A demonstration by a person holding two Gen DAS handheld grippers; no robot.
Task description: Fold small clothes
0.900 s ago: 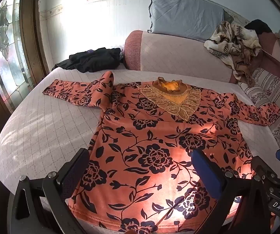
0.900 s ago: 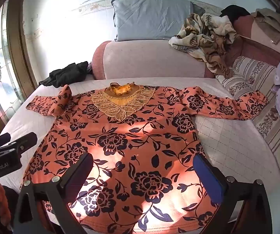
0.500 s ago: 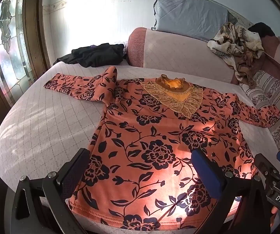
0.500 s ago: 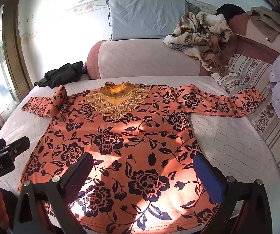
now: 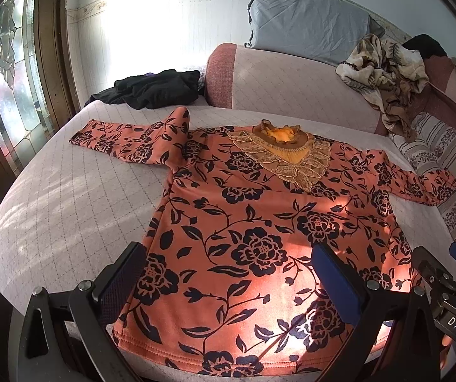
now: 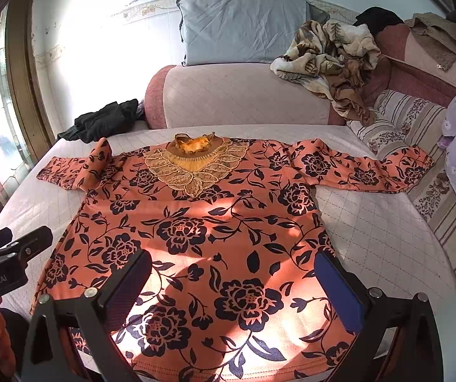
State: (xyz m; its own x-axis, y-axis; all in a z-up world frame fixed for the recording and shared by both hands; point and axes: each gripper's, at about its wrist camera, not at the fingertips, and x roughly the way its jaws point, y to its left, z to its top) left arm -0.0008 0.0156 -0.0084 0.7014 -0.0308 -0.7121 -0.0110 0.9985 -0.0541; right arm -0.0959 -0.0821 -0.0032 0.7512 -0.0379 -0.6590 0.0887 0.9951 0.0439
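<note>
Left gripper [image 5: 228, 281]: jaws apart, empty, above top's [image 5: 259, 238] hem.
Right gripper [image 6: 232, 281]: likewise.
Risk: pinching one layer only, so the fold bunches.

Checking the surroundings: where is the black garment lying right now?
In both wrist views the black garment lies at upper left, on the bed's far corner beside the pink bolster, beyond the floral top's sleeve.

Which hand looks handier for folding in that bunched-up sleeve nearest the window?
Left, probably. The bunched sleeve lies on the left gripper side of the top; both grippers' fingers are open.
</note>
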